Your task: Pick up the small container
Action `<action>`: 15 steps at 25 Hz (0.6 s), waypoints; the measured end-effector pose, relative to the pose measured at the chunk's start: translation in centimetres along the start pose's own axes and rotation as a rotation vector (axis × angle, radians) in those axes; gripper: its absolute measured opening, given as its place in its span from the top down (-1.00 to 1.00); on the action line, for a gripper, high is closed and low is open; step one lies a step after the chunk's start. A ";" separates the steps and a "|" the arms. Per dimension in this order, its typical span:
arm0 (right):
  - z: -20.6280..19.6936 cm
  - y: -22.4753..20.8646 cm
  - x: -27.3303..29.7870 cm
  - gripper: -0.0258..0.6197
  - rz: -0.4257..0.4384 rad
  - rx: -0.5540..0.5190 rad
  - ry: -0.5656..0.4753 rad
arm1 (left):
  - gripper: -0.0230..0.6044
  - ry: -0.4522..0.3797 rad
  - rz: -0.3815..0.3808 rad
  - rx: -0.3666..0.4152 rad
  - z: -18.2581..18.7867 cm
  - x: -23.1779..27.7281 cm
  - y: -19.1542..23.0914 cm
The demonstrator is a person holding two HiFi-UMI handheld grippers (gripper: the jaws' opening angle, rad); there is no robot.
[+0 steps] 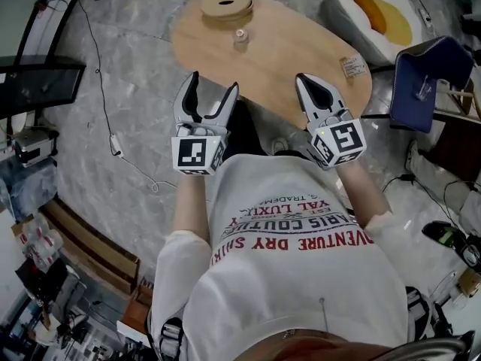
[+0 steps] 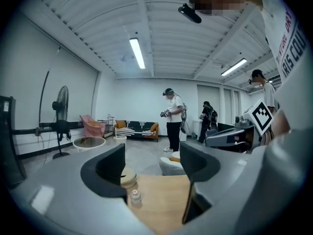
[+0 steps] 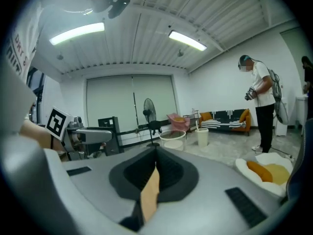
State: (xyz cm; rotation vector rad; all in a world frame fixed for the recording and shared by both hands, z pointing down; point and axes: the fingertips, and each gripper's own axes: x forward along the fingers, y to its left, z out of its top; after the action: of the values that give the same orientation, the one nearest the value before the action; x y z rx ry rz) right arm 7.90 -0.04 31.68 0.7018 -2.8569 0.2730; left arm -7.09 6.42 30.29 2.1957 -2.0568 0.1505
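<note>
The small container (image 1: 240,37) stands upright on the far part of the oval wooden table (image 1: 301,59), just in front of a round wooden spool (image 1: 225,4). Both tools are held back at the table's near edge, well apart from it. The left gripper (image 1: 213,83) has its jaws spread with nothing between them and points toward the container, so I'd guess it is readied for the pick. The right gripper (image 1: 307,83) is closed on nothing, seemingly parked aside.
</note>
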 end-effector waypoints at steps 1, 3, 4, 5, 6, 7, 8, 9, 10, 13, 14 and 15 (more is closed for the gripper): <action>0.1 -0.7 1.4 0.90 -0.027 0.011 0.004 | -0.16 0.011 -0.026 0.005 -0.3 1.7 1.1; 0.1 -2.1 4.1 0.90 -0.089 0.045 0.014 | -0.16 0.039 -0.090 0.005 -1.0 5.1 3.3; 0.0 -2.8 5.4 0.90 -0.121 0.065 0.021 | -0.16 0.057 -0.125 0.006 -1.5 6.7 4.2; -0.2 -3.4 6.6 0.90 -0.150 0.084 0.030 | -0.16 0.078 -0.160 0.010 -2.2 8.2 5.1; -0.5 -3.9 7.8 0.90 -0.177 0.100 0.039 | -0.16 0.100 -0.194 0.018 -2.9 9.6 5.8; -0.8 -4.4 8.9 0.90 -0.201 0.113 0.047 | -0.17 0.119 -0.230 0.028 -3.7 10.9 6.5; -1.1 -5.0 10.1 0.90 -0.223 0.124 0.053 | -0.17 0.135 -0.268 0.038 -4.6 12.2 7.0; -1.4 -5.6 11.3 0.90 -0.244 0.136 0.056 | -0.17 0.147 -0.304 0.047 -5.6 13.4 7.6; -1.8 -6.2 12.4 0.90 -0.266 0.148 0.058 | -0.17 0.157 -0.335 0.055 -6.5 14.6 8.1; -3.1 -7.4 15.3 0.90 -0.323 0.177 0.066 | -0.17 0.176 -0.404 0.084 -9.4 17.5 9.6; -3.6 -7.6 16.1 0.90 -0.336 0.179 0.072 | -0.17 0.182 -0.420 0.091 -10.5 18.3 10.0; -4.0 -7.9 16.9 0.90 -0.345 0.179 0.081 | -0.19 0.191 -0.432 0.092 -11.6 19.0 10.3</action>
State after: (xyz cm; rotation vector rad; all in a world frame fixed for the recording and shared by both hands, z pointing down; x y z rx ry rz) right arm -2.53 -13.41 40.41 1.1690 -2.5972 0.4936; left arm -15.94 -11.04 45.05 2.5069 -1.4665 0.3964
